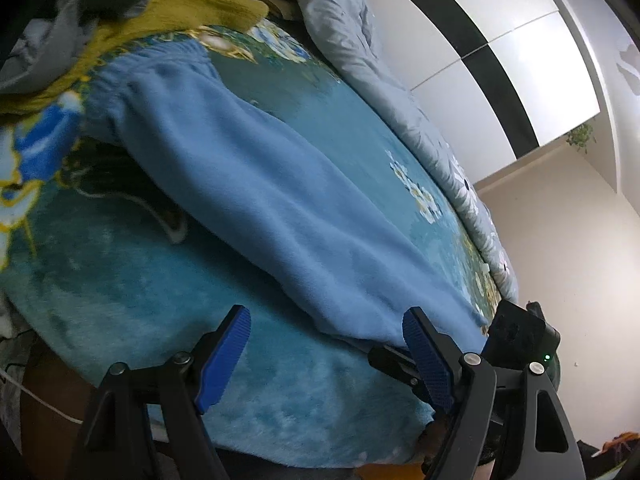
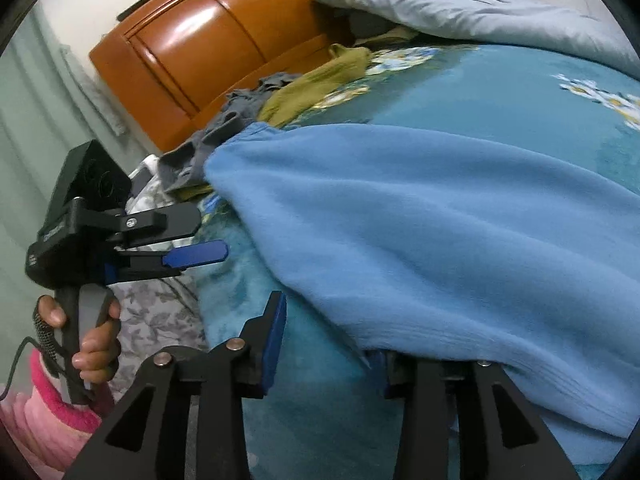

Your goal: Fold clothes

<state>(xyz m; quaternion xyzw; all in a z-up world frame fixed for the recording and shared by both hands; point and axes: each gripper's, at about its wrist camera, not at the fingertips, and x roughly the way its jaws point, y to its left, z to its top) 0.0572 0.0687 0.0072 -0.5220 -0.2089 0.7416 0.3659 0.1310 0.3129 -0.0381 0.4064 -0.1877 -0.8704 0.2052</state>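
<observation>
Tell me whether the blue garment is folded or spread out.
Spread out, not yet folded: the blue garment lies lengthwise over the bed blanket, with loose wrinkles and no neat fold. Whether it is doubled over lengthwise, cannot tell.

Trousers (image 1: 280, 208) lie on blanket (image 1: 120, 288), clothes pile (image 1: 120, 12) behind.

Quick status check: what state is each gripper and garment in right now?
left gripper: jaws open, empty
right gripper: jaws open, garment hem draped over one finger
blue fleece garment: spread out, unfolded
olive garment: crumpled
grey garment: crumpled
</observation>
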